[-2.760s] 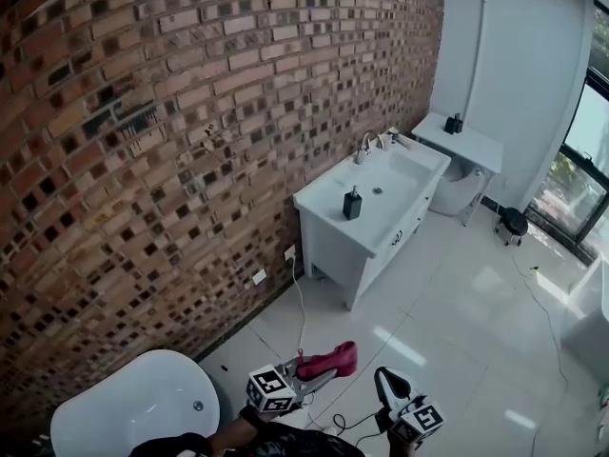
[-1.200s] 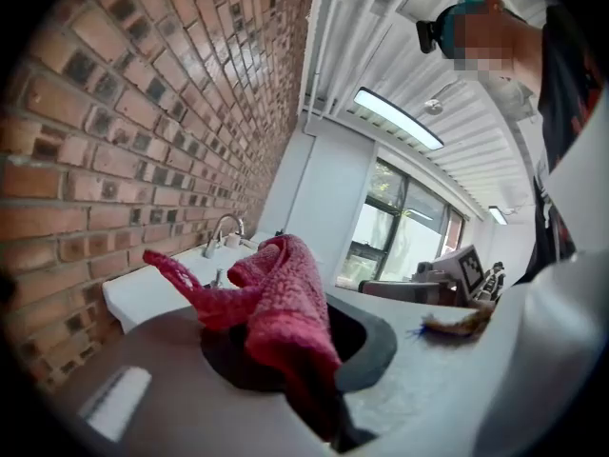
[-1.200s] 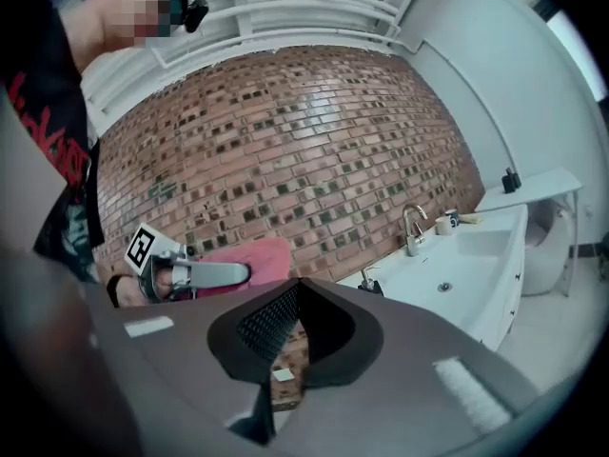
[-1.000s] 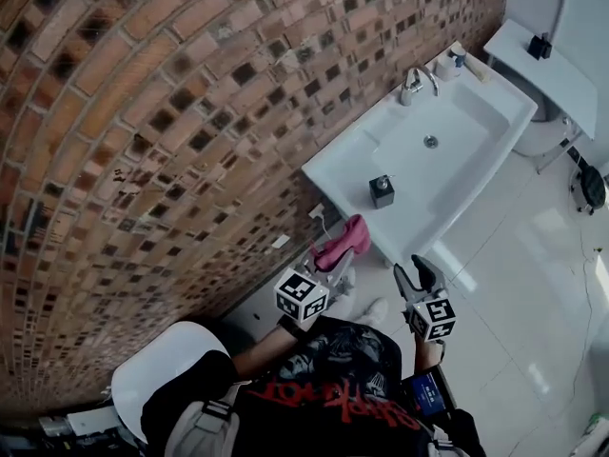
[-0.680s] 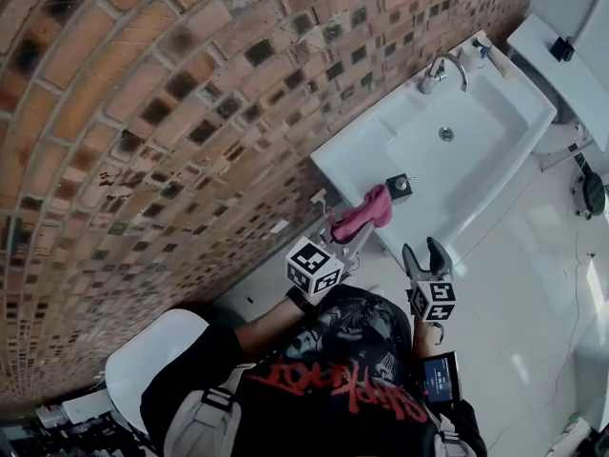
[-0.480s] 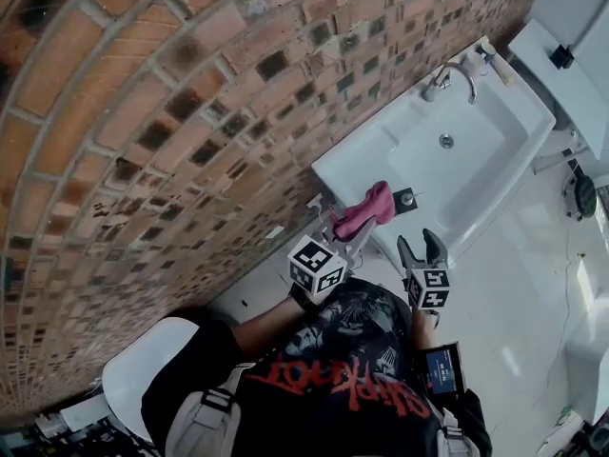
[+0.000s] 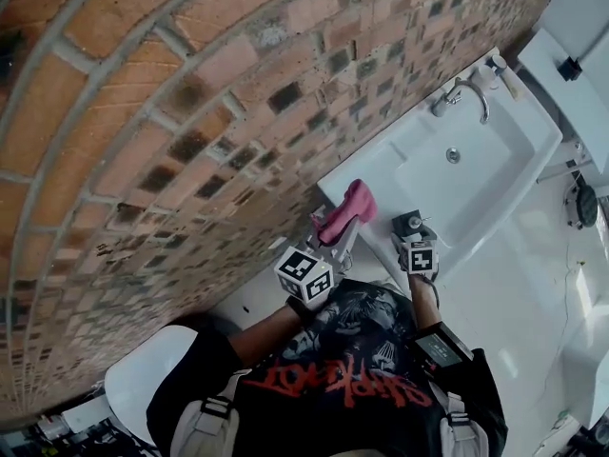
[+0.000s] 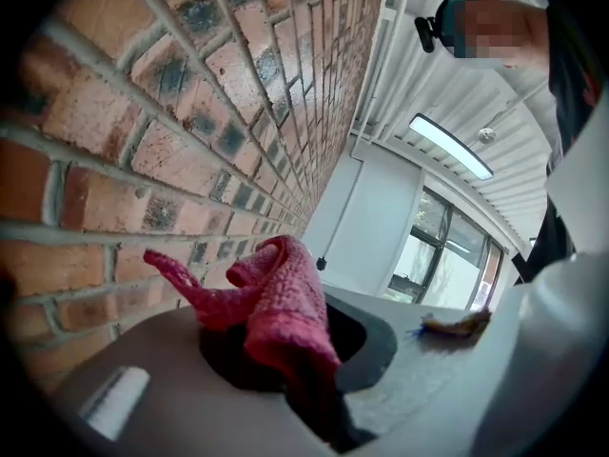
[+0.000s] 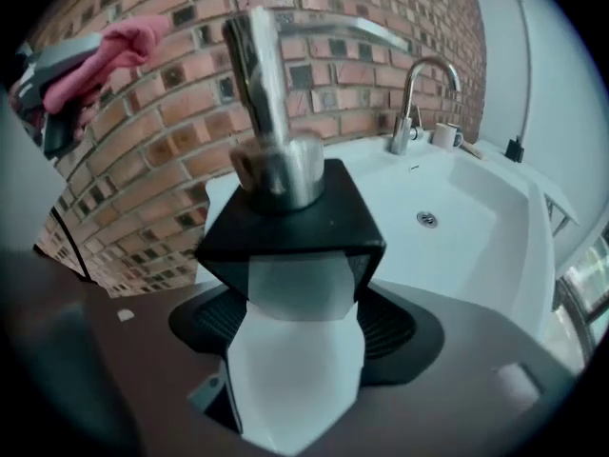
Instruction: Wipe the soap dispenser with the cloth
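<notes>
Currently my right claw [image 9: 295,336] has its jaws spread wide, having just been opening. The soap dispenser [image 9: 285,222] stands in the gap at their tips, and neither pad presses on it. The dispenser is upright, its long axis vertical. Its black square body sits on the flat white counter of the sink [image 7: 366,184], and the chrome pump [image 9: 262,84] rises straight from the top. The spout runs level and points toward the faucet [image 9: 419,98].

My left claw [image 8: 285,379] is clamped on the cloth [image 8: 281,307]. The pink cloth bunches out past the jaw tips, with one loose corner sticking out toward the brick wall [image 7: 190,112]. In the head view this claw holds the cloth in the air between the wall and the dispenser, near the dispenser but apart from it.

The dispenser stands at the near corner of the counter, outside the basin [image 7: 495,184]. The basin shows only its drain [image 7: 453,155] in the floor. A white cup [image 9: 445,136] stands on the rim just beside the faucet; what it holds cannot be determined. How full the dispenser is cannot be determined either, since its body is opaque.
</notes>
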Tool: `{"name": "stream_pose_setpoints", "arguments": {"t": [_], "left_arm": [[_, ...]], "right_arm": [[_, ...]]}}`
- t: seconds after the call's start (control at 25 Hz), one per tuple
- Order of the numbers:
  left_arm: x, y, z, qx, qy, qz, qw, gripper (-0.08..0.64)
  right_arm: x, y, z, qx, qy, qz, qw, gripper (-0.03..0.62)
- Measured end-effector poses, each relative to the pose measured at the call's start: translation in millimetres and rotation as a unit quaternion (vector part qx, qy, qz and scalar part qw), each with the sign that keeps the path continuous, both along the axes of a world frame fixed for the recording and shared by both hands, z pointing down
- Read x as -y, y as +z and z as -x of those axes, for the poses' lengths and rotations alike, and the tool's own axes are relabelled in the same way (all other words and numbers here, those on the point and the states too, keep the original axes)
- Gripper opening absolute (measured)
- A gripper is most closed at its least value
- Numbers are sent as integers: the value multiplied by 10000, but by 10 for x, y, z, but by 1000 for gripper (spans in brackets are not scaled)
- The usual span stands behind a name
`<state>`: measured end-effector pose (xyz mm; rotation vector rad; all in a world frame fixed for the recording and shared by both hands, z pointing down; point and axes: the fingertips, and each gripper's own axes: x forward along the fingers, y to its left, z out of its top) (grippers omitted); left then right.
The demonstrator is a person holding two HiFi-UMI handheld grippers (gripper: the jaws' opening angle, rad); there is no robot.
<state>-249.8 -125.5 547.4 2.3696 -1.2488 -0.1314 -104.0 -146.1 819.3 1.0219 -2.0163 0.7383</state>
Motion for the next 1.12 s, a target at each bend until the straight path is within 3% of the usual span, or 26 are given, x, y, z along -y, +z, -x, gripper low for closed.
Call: {"name": "stream_pose_setpoints", "arguments": {"t": [0.08,0.28,0.48,0.64,0.72,0.76,0.8,0.92,0.96,1.0,1.04,1.08,1.12], "left_arm": [[9,11,-31,-89,6,5,10000,52],[-22,123,-319,-213,332,51,9992,52],[46,259,-544,-132,605,171,9979,52],[28,150,-847,73,1526,-151,9881,52],[-32,-69,-1026,336,2175,-562,9739,52],[-92,-180,-1130,444,2573,-798,9620,52],[-182,-294,-1251,527,3033,-1059,9455,52],[-513,-597,-1652,967,4326,-1825,8776,52],[-558,-597,-1765,1321,4528,-1934,8603,52],[-549,-532,-1858,1776,4585,-1966,8483,52],[-506,-438,-1928,2212,4539,-1951,8408,52],[-453,-356,-1977,2478,4461,-1886,8391,52],[-402,-310,-2009,2497,4388,-1755,8452,52]], "right_arm": [[35,56,15,-80,-157,-47,9998,321],[45,-113,-90,116,-421,-622,9971,304],[-18,-684,-284,896,-380,-1221,9877,301],[-78,-1438,-477,1910,-316,-1656,9670,301],[-92,-1836,-596,2050,-386,-1950,9584,301],[-92,-2009,-654,2008,-420,-2111,9557,301],[-92,-2162,-711,1937,-442,-2265,9535,301],[-90,-2485,-857,1673,-431,-2613,9497,301],[-98,-2559,-891,1565,-431,-2703,9490,301],[-117,-2625,-915,1468,-434,-2791,9480,301],[-146,-2689,-936,1403,-420,-2875,9465,301],[-178,-2753,-957,1388,-379,-2954,9445,301],[-211,-2818,-984,1414,-326,-3030,9419,301]]}}
